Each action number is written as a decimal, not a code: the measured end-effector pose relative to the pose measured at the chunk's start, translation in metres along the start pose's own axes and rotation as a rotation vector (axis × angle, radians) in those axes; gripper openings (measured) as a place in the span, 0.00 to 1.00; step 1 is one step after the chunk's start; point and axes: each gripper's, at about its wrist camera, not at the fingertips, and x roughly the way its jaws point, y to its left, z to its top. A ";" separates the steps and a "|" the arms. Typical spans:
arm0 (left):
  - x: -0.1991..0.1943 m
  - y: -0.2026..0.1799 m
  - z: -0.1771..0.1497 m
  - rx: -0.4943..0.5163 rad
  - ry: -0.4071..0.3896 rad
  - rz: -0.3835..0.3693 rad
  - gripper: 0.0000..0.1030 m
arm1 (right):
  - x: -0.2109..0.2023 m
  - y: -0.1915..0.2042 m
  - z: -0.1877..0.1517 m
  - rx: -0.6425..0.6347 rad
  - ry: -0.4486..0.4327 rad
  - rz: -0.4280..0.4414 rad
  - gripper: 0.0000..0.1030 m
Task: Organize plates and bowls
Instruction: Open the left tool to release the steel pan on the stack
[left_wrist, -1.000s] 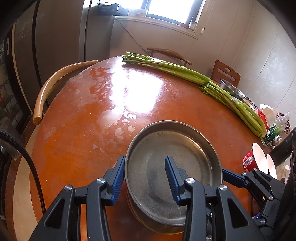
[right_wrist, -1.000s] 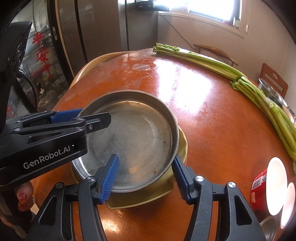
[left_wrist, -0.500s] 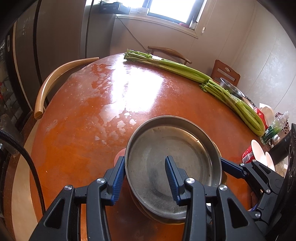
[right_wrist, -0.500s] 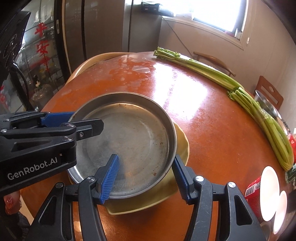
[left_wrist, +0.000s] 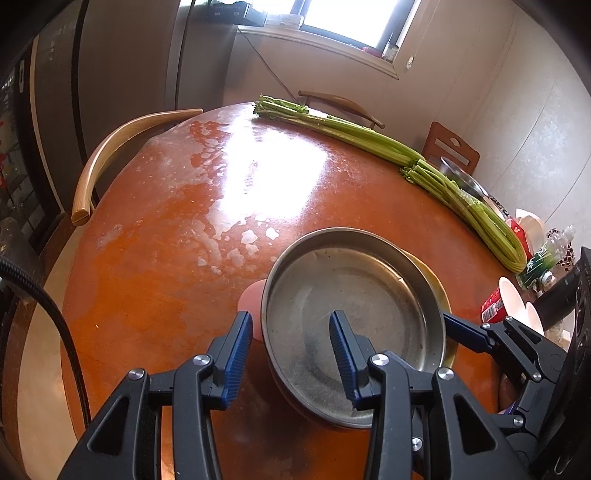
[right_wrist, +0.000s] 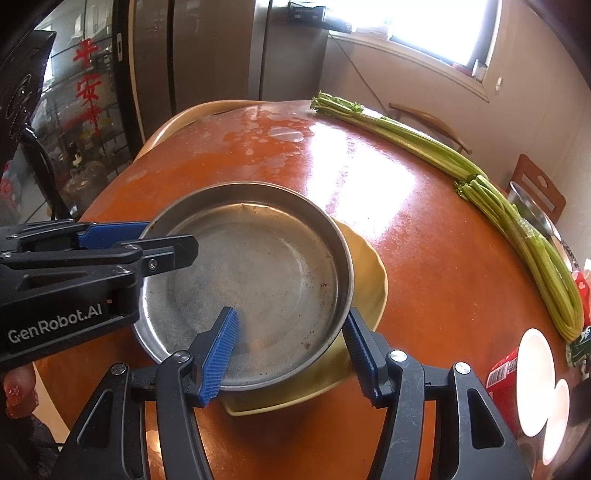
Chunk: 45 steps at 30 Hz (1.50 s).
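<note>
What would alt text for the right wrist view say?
Two tongs straddle opposite sides of a round metal pan that rests on a yellow plate on an orange table. Long celery stalks lie along the table's far right side.

Round steel pan (right_wrist: 255, 280), empty, scuffed, tilted, stacked over yellow dish (right_wrist: 364, 280), pink piece (left_wrist: 251, 299) beneath
</note>
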 end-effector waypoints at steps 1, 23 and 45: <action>-0.001 0.000 0.000 0.000 0.000 0.001 0.42 | 0.001 0.000 0.000 -0.005 0.009 -0.001 0.59; -0.015 0.013 -0.008 -0.040 0.000 -0.018 0.42 | -0.017 -0.007 -0.004 0.025 -0.020 0.007 0.60; -0.025 0.006 -0.018 -0.051 0.004 -0.033 0.42 | -0.065 -0.043 -0.022 0.136 -0.130 0.028 0.61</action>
